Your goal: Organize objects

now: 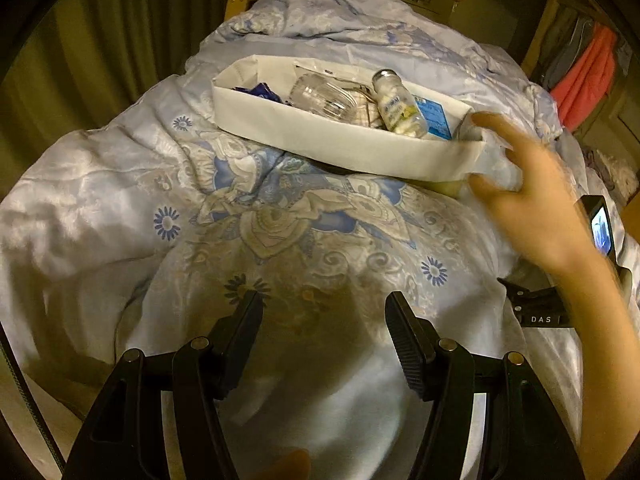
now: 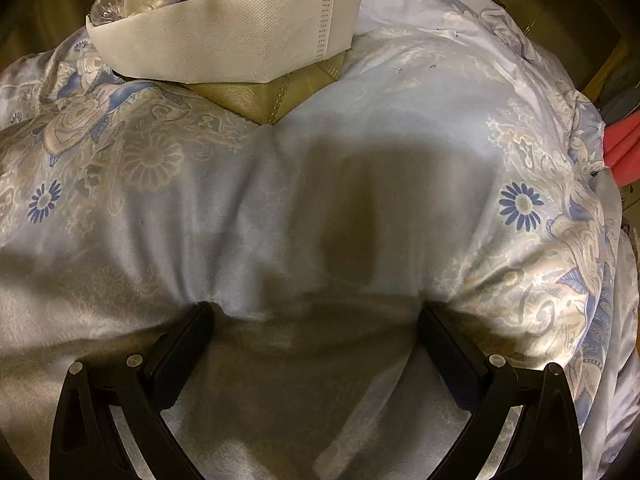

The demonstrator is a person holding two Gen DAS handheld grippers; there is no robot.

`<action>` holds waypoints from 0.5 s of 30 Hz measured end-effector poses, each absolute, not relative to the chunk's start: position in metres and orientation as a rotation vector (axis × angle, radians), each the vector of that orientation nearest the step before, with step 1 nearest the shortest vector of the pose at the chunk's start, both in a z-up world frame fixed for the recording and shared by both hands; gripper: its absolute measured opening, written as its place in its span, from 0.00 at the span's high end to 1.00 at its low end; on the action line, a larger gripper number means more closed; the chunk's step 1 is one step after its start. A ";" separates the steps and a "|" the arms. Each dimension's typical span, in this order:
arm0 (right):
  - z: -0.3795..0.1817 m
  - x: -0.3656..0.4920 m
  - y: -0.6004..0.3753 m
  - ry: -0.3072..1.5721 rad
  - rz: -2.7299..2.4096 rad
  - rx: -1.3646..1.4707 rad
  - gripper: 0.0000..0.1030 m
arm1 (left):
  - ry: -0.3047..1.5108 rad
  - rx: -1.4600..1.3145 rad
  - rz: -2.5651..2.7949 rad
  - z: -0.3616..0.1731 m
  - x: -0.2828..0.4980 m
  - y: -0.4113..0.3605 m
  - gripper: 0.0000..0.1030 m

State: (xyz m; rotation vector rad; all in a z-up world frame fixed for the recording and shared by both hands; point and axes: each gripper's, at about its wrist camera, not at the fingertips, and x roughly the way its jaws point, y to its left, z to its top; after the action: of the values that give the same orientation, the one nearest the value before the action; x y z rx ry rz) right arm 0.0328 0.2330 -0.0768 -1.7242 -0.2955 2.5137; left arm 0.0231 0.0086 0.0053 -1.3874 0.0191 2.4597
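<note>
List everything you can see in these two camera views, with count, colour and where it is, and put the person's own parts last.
fabric bin: one, white, on the quilt, far side
glass jar: one, clear, lying in the bin
pill bottle: one, clear with white contents, lying in the bin
blue packet: one, blue, in the bin beside the bottle
dark blue item: one, at the bin's left end; cannot tell what it is
quilt: one, pale blue floral, covering the bed
bare hand: one, blurred, at the bin's right end
left gripper: open, empty, above the quilt
right gripper: open, empty, tips at the quilt
</note>
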 end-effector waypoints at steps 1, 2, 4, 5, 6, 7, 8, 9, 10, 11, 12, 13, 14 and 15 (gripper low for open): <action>-0.078 0.033 0.233 -0.294 2.513 -1.725 0.00 | 0.019 -1.377 2.464 0.007 0.024 0.008 0.40; -0.078 0.033 0.233 -0.292 2.513 -1.726 0.00 | 0.019 -1.368 2.465 0.008 0.024 0.008 0.40; -0.077 0.032 0.233 -0.292 2.513 -1.729 0.00 | 0.020 -1.353 2.463 0.009 0.025 0.008 0.40; -0.077 0.031 0.233 -0.293 2.511 -1.730 0.00 | 0.024 -1.348 2.461 0.010 0.025 0.008 0.40; -0.077 0.030 0.233 -0.293 2.511 -1.732 0.00 | 0.027 -1.338 2.462 0.011 0.026 0.009 0.40; -0.077 0.031 0.233 -0.291 2.511 -1.732 0.00 | 0.029 -1.328 2.461 0.012 0.027 0.010 0.40; -0.077 0.031 0.233 -0.289 2.510 -1.732 0.00 | 0.030 -1.317 2.460 0.013 0.027 0.010 0.40; -0.077 0.031 0.233 -0.290 2.511 -1.732 0.00 | 0.027 -1.300 2.461 0.015 0.028 0.011 0.40; -0.077 0.030 0.233 -0.291 2.510 -1.733 0.00 | 0.024 -1.288 2.463 0.017 0.028 0.011 0.40; -0.076 0.032 0.233 -0.288 2.509 -1.731 0.00 | 0.023 -1.268 2.466 0.020 0.030 0.011 0.40; -0.077 0.028 0.238 -0.287 2.509 -1.731 0.00 | 0.024 -1.254 2.467 0.022 0.030 0.011 0.40; -0.077 0.028 0.239 -0.287 2.509 -1.731 0.00 | 0.023 -1.244 2.464 0.023 0.031 0.010 0.40; -0.077 0.028 0.238 -0.289 2.509 -1.732 0.00 | 0.016 -1.235 2.457 0.024 0.030 0.010 0.40; -0.077 0.028 0.239 -0.290 2.509 -1.731 0.00 | 0.004 -1.227 2.446 0.025 0.031 0.009 0.40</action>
State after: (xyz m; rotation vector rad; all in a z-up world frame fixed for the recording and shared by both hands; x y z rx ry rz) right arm 0.0281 0.2387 -0.0771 -1.7311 -0.2903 2.5092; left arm 0.0307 0.0090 0.0253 -1.2265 0.0035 2.4465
